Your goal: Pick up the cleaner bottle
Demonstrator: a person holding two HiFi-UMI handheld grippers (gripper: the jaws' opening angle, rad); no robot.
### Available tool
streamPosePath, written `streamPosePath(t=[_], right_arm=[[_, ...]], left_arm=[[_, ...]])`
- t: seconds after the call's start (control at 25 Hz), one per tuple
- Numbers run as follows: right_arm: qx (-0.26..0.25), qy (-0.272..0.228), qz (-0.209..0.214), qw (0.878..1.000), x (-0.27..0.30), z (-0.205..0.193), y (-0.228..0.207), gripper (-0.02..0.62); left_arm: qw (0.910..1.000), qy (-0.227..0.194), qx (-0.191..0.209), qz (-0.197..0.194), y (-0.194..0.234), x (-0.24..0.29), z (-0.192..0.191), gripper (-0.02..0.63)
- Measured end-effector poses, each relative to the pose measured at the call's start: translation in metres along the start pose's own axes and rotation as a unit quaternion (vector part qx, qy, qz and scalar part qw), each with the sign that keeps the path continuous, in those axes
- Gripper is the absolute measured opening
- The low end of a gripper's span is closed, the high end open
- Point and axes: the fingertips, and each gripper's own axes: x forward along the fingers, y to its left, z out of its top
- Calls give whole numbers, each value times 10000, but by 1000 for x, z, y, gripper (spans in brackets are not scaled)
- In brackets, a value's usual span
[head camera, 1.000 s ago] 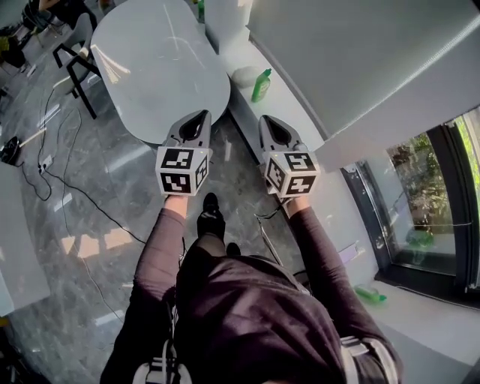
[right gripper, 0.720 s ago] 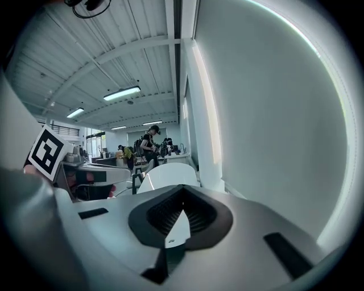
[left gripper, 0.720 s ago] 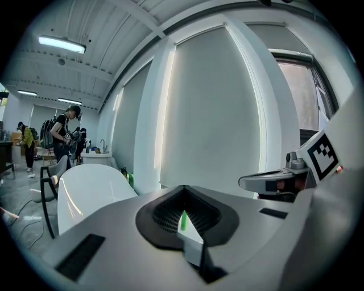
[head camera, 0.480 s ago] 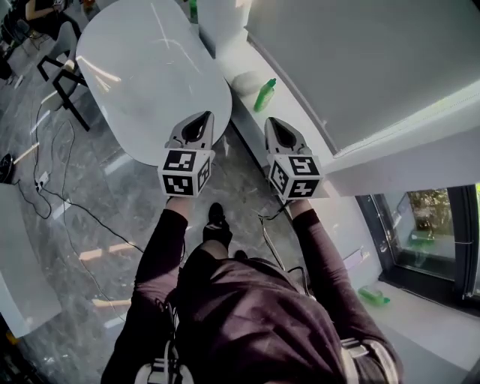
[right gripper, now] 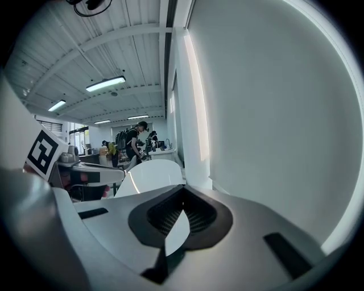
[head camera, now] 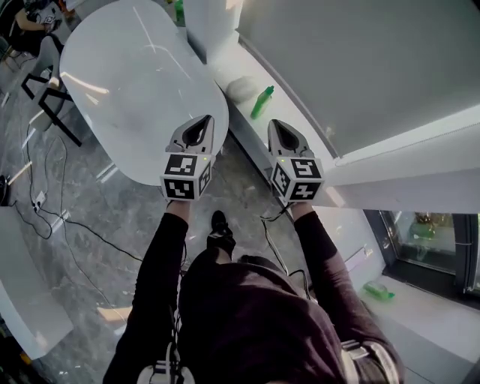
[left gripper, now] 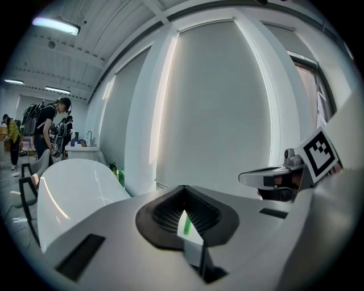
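The green cleaner bottle [head camera: 262, 102] lies tilted on the white window ledge [head camera: 300, 127], next to a pale rounded lump [head camera: 240, 88]. My left gripper [head camera: 202, 120] hovers over the edge of the white oval table [head camera: 127, 82], left of and short of the bottle, its jaws shut and empty. My right gripper [head camera: 276, 123] is over the ledge just short of the bottle, jaws together with nothing in them. In the left gripper view a green sliver of the bottle [left gripper: 186, 223] shows behind the closed jaw tips [left gripper: 183, 187]. The right gripper view looks past its jaws [right gripper: 183, 187] at the table and wall.
A second green bottle [head camera: 178, 11] stands at the table's far end and another [head camera: 379, 291] lies low by the window at right. Black chairs [head camera: 45, 97] and cables [head camera: 45, 202] are on the grey floor at left. People stand far off [left gripper: 48, 128].
Both grippers have moved forward together towards the ledge. The green bottle now sits closer to the right gripper's tip. Both stay shut.
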Motion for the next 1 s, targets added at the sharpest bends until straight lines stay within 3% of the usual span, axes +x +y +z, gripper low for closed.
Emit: streamPosePath(t=[0.6, 0.84, 1.0], right_arm=[[195, 237, -576, 9979, 15, -23, -41, 2], [272, 424, -714, 9962, 21, -47, -62, 2], [299, 565, -784, 9949, 30, -67, -79, 2]], left_arm=[[9980, 128, 46, -624, -4, 61, -8, 8], [9956, 383, 59, -857, -18, 97, -37, 12], [9928, 645, 87, -1007, -30, 126, -67, 75]])
